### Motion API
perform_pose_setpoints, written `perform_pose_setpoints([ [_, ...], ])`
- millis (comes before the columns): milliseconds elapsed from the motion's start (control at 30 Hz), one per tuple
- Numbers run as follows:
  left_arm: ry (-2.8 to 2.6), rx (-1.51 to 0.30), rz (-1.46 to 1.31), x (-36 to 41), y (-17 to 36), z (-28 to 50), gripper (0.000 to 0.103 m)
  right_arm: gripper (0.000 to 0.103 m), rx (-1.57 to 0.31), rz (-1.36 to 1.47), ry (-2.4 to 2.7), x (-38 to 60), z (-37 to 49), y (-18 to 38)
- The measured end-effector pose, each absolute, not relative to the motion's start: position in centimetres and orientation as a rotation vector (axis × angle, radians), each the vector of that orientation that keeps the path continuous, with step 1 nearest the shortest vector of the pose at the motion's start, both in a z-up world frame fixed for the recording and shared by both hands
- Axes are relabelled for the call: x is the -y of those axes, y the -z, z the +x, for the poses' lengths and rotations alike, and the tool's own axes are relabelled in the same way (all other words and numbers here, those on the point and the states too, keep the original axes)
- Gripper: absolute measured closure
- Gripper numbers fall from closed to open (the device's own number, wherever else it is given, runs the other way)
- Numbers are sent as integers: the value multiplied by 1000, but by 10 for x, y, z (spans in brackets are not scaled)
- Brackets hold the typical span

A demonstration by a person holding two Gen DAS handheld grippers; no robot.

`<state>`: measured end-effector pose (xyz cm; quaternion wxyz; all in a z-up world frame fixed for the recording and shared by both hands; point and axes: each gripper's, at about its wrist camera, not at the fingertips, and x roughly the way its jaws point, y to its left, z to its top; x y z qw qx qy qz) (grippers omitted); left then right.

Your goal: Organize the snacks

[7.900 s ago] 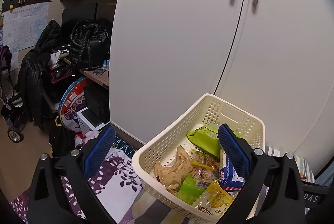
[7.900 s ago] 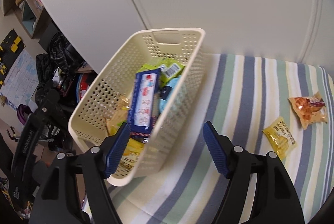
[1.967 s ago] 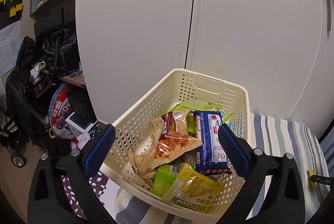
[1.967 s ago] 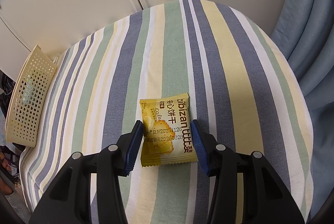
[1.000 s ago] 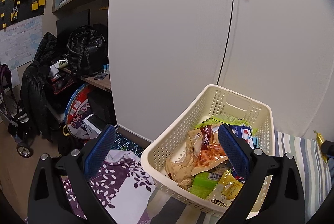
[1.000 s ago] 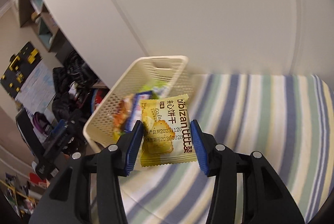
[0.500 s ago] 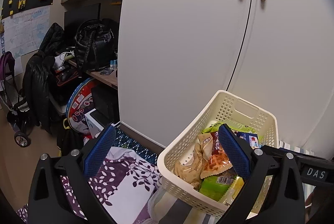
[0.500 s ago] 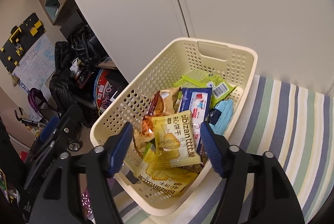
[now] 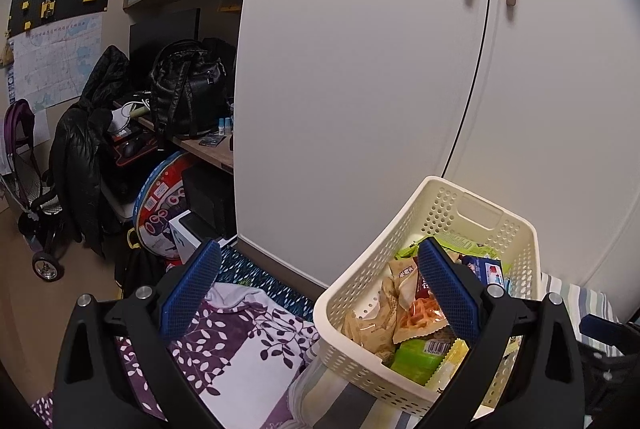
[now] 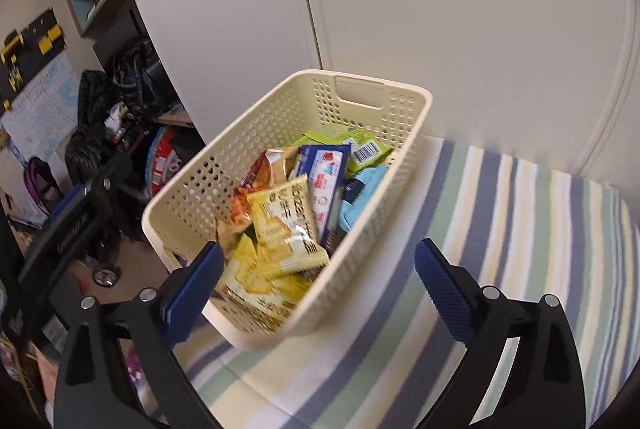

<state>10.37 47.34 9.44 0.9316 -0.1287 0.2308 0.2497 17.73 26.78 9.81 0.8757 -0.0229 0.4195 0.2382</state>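
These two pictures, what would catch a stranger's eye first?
Most likely the cream basket, perforated and heaped with bright snack packets, a yellow biscuit packet on top; it sits on a striped cloth against white cupboard doors. Next, the blue-padded right tongs in the foreground, open and empty. In the left view, a cluttered corner with a black backpack draws attention.

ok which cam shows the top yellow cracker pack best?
Right wrist: the yellow cracker pack lies in full view atop the pile in the basket. Left wrist shows only a yellow sliver behind its own claw finger.
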Motion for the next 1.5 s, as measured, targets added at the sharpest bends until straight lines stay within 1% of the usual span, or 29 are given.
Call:
perform_pose_setpoints([
  [100,-513,-481,-271,-472,-93,105,3,5,-865,-107,-469,-266,163,-97],
  [267,-510,-478,-244,-463,-97,105,3,5,-824,-206,-396,-265,141,-102],
  [467,-537,-459,-184,-455,-104,103,3,5,-727,-311,-303,-268,114,-114],
  [700,-517,-454,-205,-460,-113,81,3,5,-654,-283,-254,-250,87,-129],
  [1000,-462,-475,-52,-432,-115,34,3,5,-543,-338,-186,-254,59,-141],
  [1167,-460,-467,14,-421,-122,13,3,5,-451,-361,-140,-258,34,-152],
  [1300,-471,-458,59,-416,-127,-3,3,5,-442,-334,-131,-255,23,-160],
  [1500,-479,-465,105,-413,-127,-14,3,5,-434,-372,-127,-263,12,-158],
])
